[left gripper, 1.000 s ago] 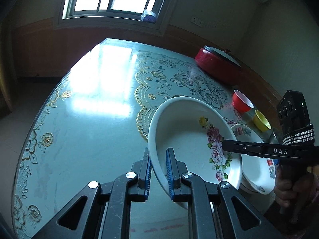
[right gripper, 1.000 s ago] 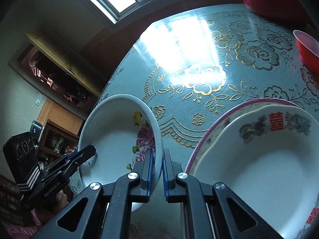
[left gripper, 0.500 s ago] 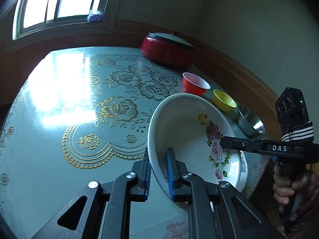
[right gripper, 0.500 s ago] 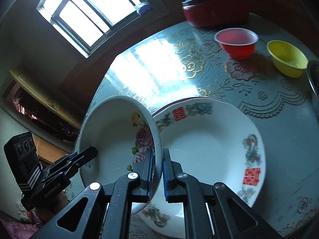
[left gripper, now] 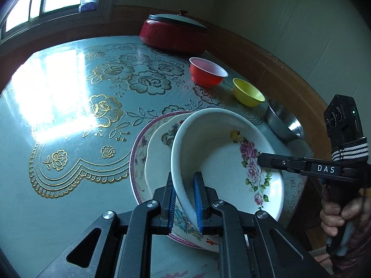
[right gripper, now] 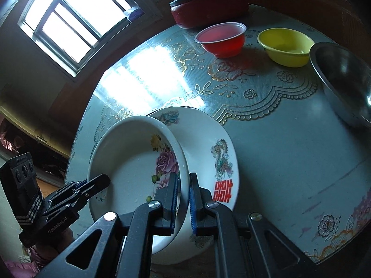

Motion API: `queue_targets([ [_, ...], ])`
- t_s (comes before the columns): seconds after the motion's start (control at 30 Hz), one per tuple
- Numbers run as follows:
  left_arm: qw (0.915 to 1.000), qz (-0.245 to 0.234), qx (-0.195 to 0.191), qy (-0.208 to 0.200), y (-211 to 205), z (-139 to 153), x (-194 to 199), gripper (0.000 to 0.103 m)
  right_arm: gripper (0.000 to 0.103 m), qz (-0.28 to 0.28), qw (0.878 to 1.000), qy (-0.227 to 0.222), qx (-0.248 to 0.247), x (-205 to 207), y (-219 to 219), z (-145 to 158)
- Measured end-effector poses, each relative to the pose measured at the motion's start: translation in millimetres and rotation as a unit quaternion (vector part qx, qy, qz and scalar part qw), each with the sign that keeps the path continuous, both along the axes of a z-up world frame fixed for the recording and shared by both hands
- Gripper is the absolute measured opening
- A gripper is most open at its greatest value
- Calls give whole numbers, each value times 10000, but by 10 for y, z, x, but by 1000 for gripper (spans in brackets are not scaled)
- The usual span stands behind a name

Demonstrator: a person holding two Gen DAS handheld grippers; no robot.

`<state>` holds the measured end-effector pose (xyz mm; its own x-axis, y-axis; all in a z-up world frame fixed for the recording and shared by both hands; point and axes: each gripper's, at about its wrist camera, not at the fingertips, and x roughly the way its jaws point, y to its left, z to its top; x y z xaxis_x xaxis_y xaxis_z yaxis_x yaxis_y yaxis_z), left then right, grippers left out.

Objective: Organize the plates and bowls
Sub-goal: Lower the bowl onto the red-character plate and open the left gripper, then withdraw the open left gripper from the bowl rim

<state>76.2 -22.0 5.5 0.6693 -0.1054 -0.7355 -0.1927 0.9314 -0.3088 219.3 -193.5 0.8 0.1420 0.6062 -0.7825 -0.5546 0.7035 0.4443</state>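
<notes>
Two grippers pinch opposite rims of one white bowl with painted roses (left gripper: 228, 159), which sits tilted above a stack of plates at the near edge of a round table (left gripper: 69, 88). The left gripper (left gripper: 185, 199) has its blue-padded fingers (left gripper: 198, 199) closed on the bowl's near-left rim, one finger inside the wall and one outside. In the right wrist view the right gripper (right gripper: 183, 202) clamps the rim on the side with the roses, that rim running straight down between its two fingers. Each tool shows in the other's camera: the right gripper reaches in from the right edge of the left wrist view, a hand (left gripper: 340, 215) wrapped around its grip.

Directly under the bowl lies a white plate with red characters (right gripper: 220, 159), and beneath that a wider plate with a purple rim (left gripper: 136, 153). The bowl's lower edge overlaps both; whether it touches the white plate cannot be told.

Farther along the table stand a red bowl (left gripper: 206, 71), a yellow bowl (left gripper: 248, 92) just beside it, and a steel bowl (left gripper: 283, 122) near the table's edge. A red lidded pot (left gripper: 174, 34) sits at the far side near the wall, and a window (right gripper: 76, 20) throws glare across the patterned table cover
</notes>
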Motion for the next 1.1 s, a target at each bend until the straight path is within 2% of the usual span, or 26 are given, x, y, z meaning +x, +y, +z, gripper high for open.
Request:
queue_targets([
  [0.17,9999,40,28,146,-7,-86,54,14,8,16,9999,46,-113,77,32,-110],
  [0.33,9996,-2,193,224,-51,-98,97,15,10,114,9988,-229,-415,88,122,-112],
  [0.5,9995,10,173,263,-40,-87,81,16,13,268,9971,-396,-594,75,191,-96],
  [0.57,9996,-21,126,245,-31,-82,67,20,13,276,9970,-404,-607,80,197,-104],
  [0.77,9998,-45,48,200,-13,-67,30,28,16,198,9980,-359,-484,81,146,-93],
  [0.9,9998,-80,6,189,-20,-64,7,29,21,28,9989,-343,-313,83,68,-56],
  [1.1,9998,-96,-5,151,-15,-56,-29,29,21,-345,9990,-285,-76,82,-74,-19],
])
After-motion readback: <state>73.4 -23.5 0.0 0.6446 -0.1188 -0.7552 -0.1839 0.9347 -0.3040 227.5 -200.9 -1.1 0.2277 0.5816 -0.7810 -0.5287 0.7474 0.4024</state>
